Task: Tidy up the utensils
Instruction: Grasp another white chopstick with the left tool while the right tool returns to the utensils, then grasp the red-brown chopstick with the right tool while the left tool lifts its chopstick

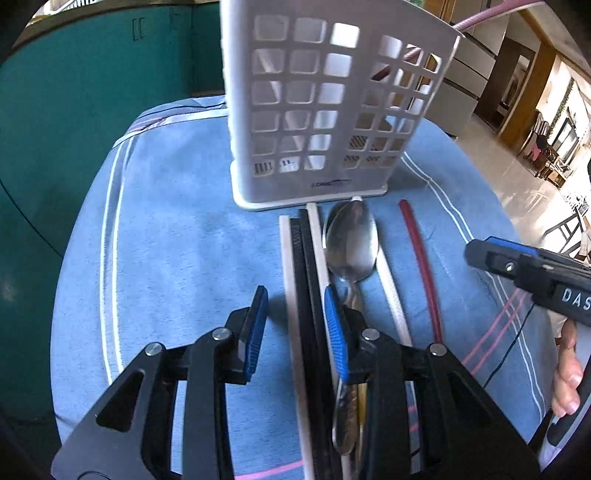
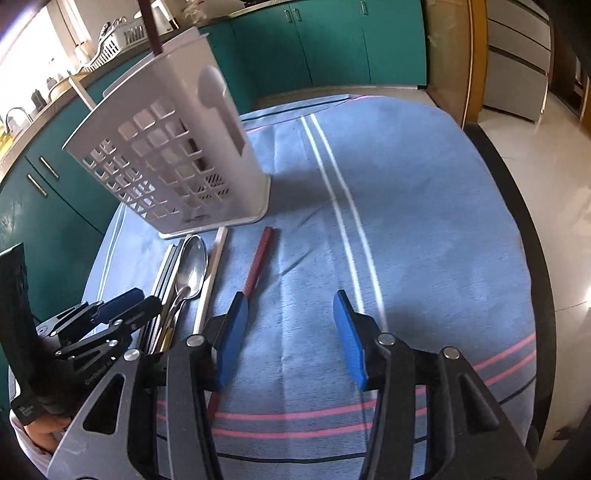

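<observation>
Left hand-held gripper (image 1: 295, 332) spread over black chopsticks (image 1: 308, 295), nothing pinched. Right hand-held gripper (image 2: 288, 332) spread, empty, beside red chopstick (image 2: 258, 262). Spoon (image 1: 351, 243) lies before caddy (image 1: 314, 110).

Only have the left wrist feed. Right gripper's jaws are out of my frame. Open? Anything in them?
Observer: Right gripper is open, with only the blue striped cloth between its pads.
Operator: Where does it sit relative to the loose dark red chopstick?
Observer: That dark red chopstick passes beneath the finger nearer the spoon, outside the gap.
Operator: Top of the white perforated plastic holder is cropped for me. Anything in it?
Observer: Yes, a second dark red stick pokes out of its top.
</observation>
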{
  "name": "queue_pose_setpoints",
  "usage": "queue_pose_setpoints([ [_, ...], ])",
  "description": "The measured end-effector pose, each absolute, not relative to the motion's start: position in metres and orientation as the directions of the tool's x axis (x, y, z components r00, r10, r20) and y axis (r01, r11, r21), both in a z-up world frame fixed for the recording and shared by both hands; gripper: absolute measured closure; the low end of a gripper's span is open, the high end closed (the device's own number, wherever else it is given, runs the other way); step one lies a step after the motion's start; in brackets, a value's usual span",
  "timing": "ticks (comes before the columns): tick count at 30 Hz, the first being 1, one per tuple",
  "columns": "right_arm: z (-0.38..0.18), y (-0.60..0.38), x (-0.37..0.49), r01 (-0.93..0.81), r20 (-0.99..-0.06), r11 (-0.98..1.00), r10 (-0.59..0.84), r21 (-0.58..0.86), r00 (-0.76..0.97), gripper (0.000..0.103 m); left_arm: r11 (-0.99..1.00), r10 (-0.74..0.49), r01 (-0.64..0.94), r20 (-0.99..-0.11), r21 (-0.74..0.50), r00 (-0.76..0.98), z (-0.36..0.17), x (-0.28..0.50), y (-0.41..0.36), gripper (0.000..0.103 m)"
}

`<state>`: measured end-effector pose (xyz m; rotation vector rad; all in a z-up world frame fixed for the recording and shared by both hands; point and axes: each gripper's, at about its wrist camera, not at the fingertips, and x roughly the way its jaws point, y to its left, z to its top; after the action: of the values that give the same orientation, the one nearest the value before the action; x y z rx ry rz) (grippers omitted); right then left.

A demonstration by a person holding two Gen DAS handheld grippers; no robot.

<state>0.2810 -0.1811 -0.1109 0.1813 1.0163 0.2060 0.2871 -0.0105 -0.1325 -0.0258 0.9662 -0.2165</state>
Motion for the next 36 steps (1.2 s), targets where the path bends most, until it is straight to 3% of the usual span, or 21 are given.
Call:
queue_pose_setpoints([
  [9,-0.119,-0.176,0.282,-0.078,-0.839,0.966,0.252,0.245,0.483,0.055,0.98,-0.198,0.121,-0.815,-0.157,0.545,-0.132,0.284,-0.003,0.079],
  [10,-0.119,-0.178,0.28,-0.079,-0.839,0.966,0.252,0.245,0.482,0.055,0.979,-0.204,0.111,-0.806,-0.171,0.556,-0.129,0.283,0.001,0.081],
  [11,-0.119,-0.178,0.28,-0.077,-0.839,0.966,0.252,0.246,0.482,0.055,0.978,-0.21,0.109,-0.791,-0.18,0.575,-0.123,0.28,0.005,0.097],
  [13,-0.121,-0.179,0.28,-0.073,-0.841,0.966,0.254,0.25,0.478,0.055,0.975,-0.216,0.093,-0.775,-0.201,0.593,-0.112,0.278,0.012,0.097],
  [17,-0.123,-0.177,0.281,-0.074,-0.843,0.964,0.259,0.255,0.472,0.055,0.983,-0.177,0.075,-0.781,-0.166,0.599,-0.108,0.275,0.02,0.097],
  [21,-0.126,-0.172,0.28,-0.085,-0.848,0.965,0.259,0.249,0.463,0.054,0.985,-0.165,0.06,-0.805,-0.159,0.569,-0.121,0.282,0.02,0.071],
  [27,-0.129,-0.159,0.298,-0.091,-0.855,0.971,0.239,0.222,0.46,0.054,0.99,-0.133,0.035,-0.821,-0.137,0.555,-0.133,0.306,0.024,0.07],
  [36,-0.132,-0.127,0.319,-0.102,-0.864,0.993,0.108,0.066,0.492,0.054,0.992,-0.123,0.07,-0.827,-0.101,0.549,-0.131,0.319,0.011,0.066],
])
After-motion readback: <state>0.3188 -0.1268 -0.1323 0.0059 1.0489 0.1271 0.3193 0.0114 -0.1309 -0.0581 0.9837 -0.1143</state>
